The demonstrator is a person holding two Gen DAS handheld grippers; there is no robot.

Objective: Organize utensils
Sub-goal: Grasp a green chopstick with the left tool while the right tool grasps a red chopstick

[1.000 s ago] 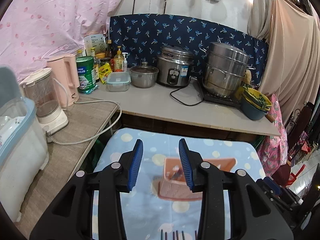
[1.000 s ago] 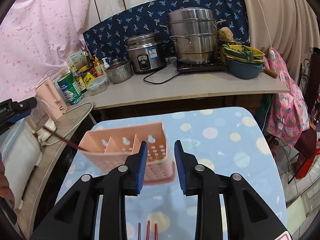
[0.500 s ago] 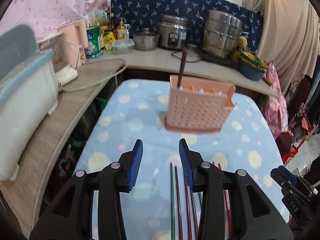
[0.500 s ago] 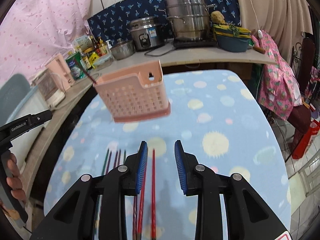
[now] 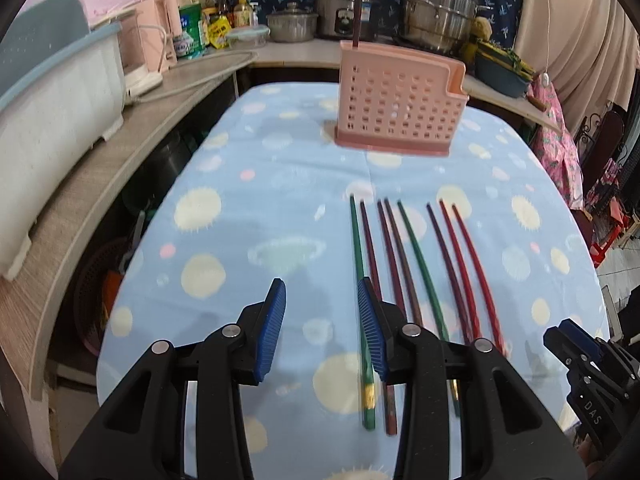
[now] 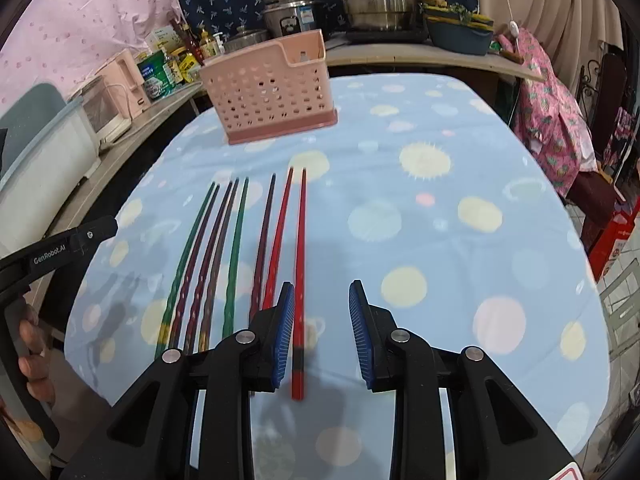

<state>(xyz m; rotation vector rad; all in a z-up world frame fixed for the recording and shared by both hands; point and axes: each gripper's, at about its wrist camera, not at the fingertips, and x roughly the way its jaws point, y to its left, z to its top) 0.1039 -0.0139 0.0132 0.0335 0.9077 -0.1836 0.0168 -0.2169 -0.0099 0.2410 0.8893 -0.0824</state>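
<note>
Several chopsticks (image 5: 412,256), green, dark red and bright red, lie side by side on the blue dotted tablecloth (image 5: 240,240). Behind them stands a pink perforated utensil holder (image 5: 400,108) with one dark chopstick (image 5: 357,8) upright in it. My left gripper (image 5: 322,308) hangs open and empty above the cloth, just left of the leftmost green chopstick (image 5: 358,248). My right gripper (image 6: 320,312) is open over the near end of the rightmost red chopstick (image 6: 299,248), whose tip shows beside the left finger. The holder (image 6: 272,92) stands beyond the row.
A counter (image 5: 160,92) runs along the left and back with a white tub (image 5: 52,112), kettle, jars, rice cooker (image 5: 340,12) and steel steamer pot (image 5: 440,8). A person's hand (image 6: 32,344) holds the left gripper's body (image 6: 60,248). Floral fabric (image 6: 552,112) hangs at the right.
Both grippers have come down and tilted toward the cloth. The row of chopsticks has come into full view beneath them, and the holder now sits farther ahead. Neither jaw has changed its opening.
</note>
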